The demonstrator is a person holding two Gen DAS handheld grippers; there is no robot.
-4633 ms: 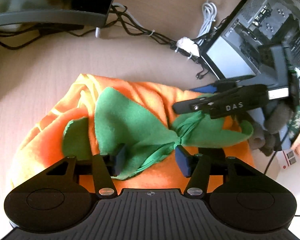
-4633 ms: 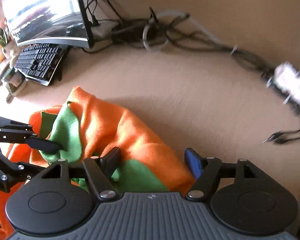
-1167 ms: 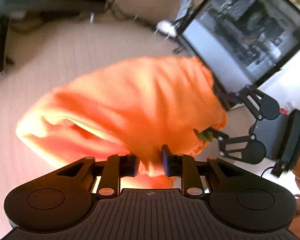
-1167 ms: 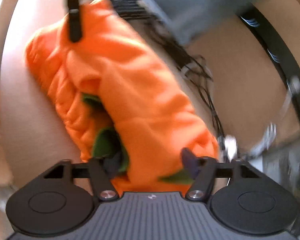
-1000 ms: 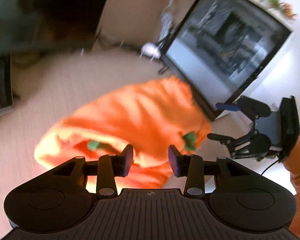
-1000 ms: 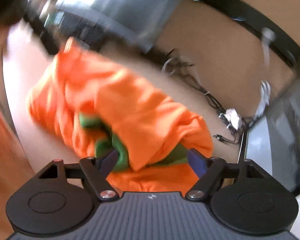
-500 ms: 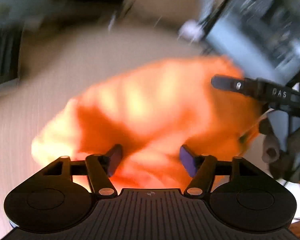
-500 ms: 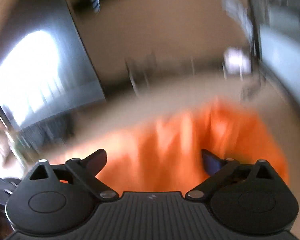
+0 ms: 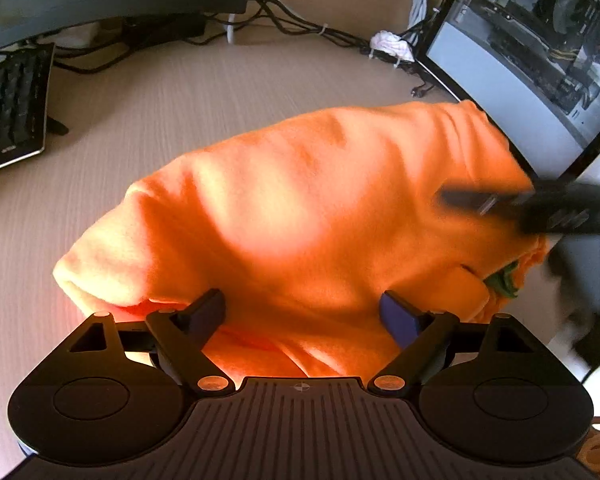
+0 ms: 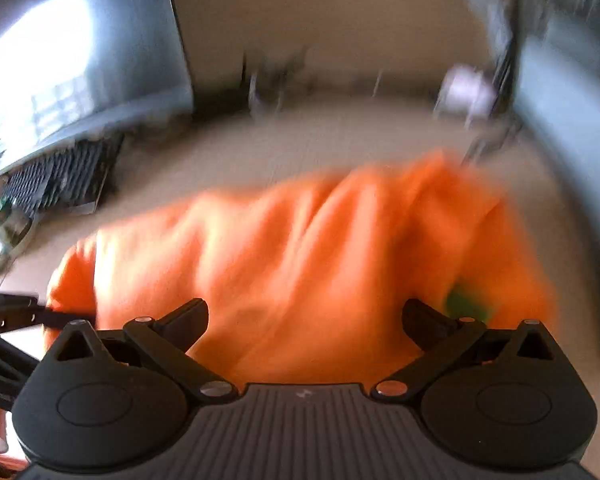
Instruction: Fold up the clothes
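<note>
Jaws opening, orange garment [image 9: 300,208] lying between them.

- The whole view is smeared by motion blur.
- The right gripper [image 10: 305,314] has its jaws spread wide, pads clear of the cloth.
- An orange garment [image 10: 300,264] lies bunched on the desk [image 10: 228,148], a green patch [image 10: 466,303] showing near the right finger.
- The left gripper [image 10: 66,316] reaches in at the garment's left end.
- A keyboard [image 10: 60,180] and monitor [image 10: 80,52] sit toward the desk's far left.
</note>
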